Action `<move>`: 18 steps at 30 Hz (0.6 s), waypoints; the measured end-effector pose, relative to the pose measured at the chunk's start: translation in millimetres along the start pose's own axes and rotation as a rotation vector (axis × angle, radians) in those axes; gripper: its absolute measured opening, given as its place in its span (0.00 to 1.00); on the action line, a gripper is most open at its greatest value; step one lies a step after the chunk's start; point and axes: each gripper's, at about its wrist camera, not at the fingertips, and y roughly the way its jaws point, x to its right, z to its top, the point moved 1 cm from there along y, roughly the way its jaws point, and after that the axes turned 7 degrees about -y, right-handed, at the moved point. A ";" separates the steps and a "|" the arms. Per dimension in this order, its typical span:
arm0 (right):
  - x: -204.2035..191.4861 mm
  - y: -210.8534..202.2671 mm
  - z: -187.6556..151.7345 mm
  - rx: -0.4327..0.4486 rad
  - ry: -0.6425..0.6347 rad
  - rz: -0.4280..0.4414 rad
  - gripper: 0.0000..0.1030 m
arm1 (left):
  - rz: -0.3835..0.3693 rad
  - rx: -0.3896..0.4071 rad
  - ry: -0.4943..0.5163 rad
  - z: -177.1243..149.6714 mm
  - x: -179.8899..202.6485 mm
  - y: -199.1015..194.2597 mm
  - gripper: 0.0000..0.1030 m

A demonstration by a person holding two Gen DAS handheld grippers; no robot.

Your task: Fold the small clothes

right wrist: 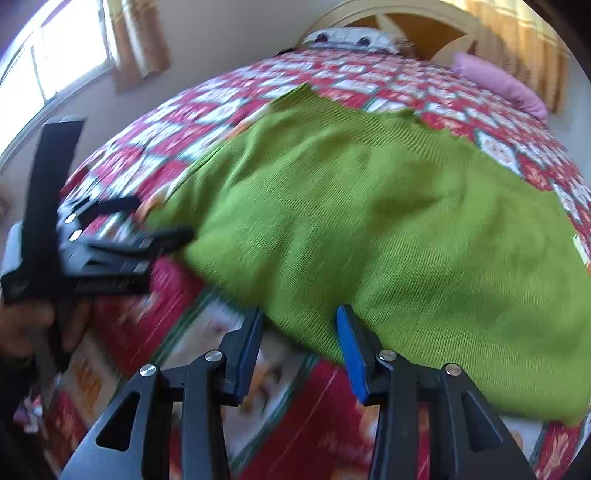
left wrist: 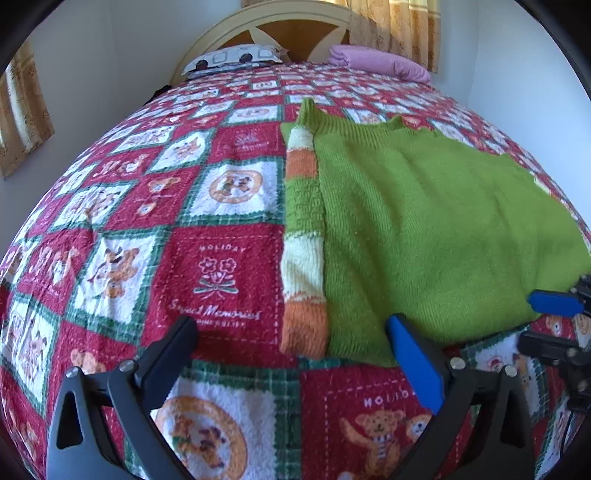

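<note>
Knitwear is lying flat on the bed: a small green sweater, finely ribbed, with a scalloped far edge, spread on the right half of the quilt. One sleeve is lying folded along the sweater's left edge, a long tube banded in cream, orange and green, its orange cuff pointing toward the camera. The quilt under it is looking thick and towel-like, a patchwork of red and white squares framed in green, printed with teddy bears and lettering.

In the left wrist view the left gripper is hovering above the sweater's near hem and the cuff, its jaws standing wide apart with nothing between them; one finger is carrying a blue pad. At the right edge of that view the right gripper is showing partly, a blue pad just over the hem's corner.

In the right wrist view the right gripper is sitting at the near hem with its jaws parted and the green edge lying just ahead of them; no pad is pressing on cloth. This view is blurring, and only it is showing a window and a hand holding the left gripper's handle. The striped sleeve is showing clearly only from the left wrist.

At the curved headboard a printed pillow and a folded pink cloth are resting.
</note>
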 end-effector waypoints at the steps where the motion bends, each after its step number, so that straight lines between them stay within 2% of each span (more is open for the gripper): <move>1: 2.3 -9.9 -3.9 0.015 0.011 0.006 0.42 | -0.005 -0.001 -0.011 1.0 -2.7 -3.0 1.00; 3: 20.4 -33.8 -11.1 0.073 0.060 0.005 0.41 | -0.014 0.008 -0.038 3.7 -7.0 -8.3 1.00; 6: 61.3 -65.0 -22.6 0.145 0.125 -0.138 0.42 | 0.000 0.034 -0.029 10.3 -8.0 -12.7 1.00; 7: 81.7 -73.5 -29.4 0.143 0.159 -0.201 0.42 | 0.017 0.041 -0.014 14.1 -7.0 -11.4 1.00; 10: 128.0 -83.0 -48.7 0.132 0.272 -0.282 0.42 | 0.053 0.040 0.006 20.9 -5.8 -3.3 1.00; 13: 157.6 -72.9 -72.5 0.082 0.346 -0.291 0.42 | 0.088 0.016 0.051 20.8 0.6 10.5 1.00; 14: 163.7 -64.7 -83.1 0.055 0.368 -0.269 0.41 | 0.087 0.020 0.052 20.1 0.5 10.5 1.00; 18: 157.5 -62.1 -94.8 0.070 0.348 -0.267 0.41 | 0.069 0.014 0.047 17.0 -2.1 10.4 1.00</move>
